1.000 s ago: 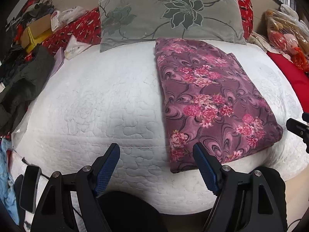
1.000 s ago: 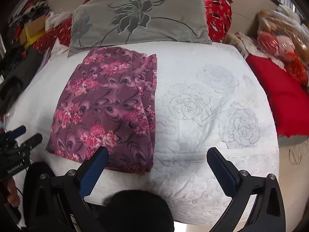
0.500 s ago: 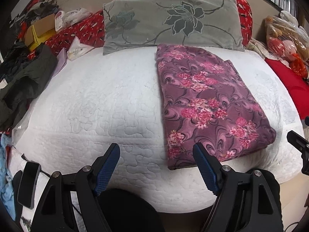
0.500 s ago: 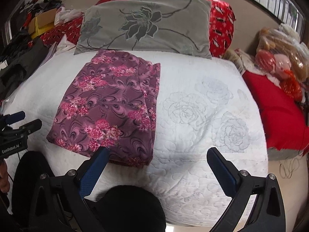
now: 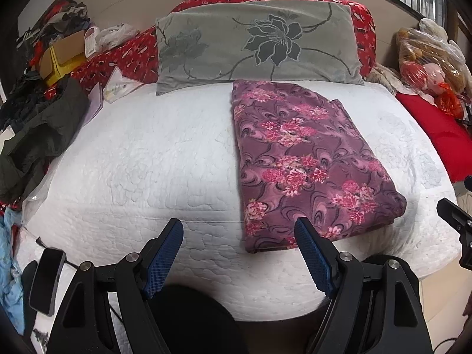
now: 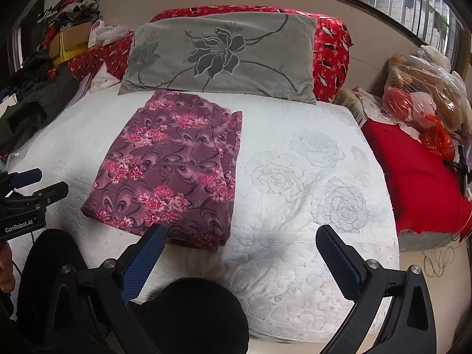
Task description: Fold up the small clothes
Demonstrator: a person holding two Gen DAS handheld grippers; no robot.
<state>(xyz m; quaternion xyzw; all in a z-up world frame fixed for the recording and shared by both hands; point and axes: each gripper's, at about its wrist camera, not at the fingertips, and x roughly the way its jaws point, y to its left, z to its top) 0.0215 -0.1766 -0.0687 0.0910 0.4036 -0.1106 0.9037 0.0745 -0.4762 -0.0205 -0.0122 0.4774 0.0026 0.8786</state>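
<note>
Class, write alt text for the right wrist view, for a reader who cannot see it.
A folded purple floral garment lies flat on a white quilted bed, its far end just short of a grey flowered pillow. The open right gripper hovers at the near edge, empty; the left gripper shows at the left edge.

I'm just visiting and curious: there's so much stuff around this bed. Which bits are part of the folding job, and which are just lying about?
Part of the job:
- purple floral garment, folded flat on the white quilt
- left gripper, open, empty
- right gripper, open, empty

Just lying about:
- grey flower pillow
- dark clothes
- cardboard box
- bagged toys
- red cushion
</note>
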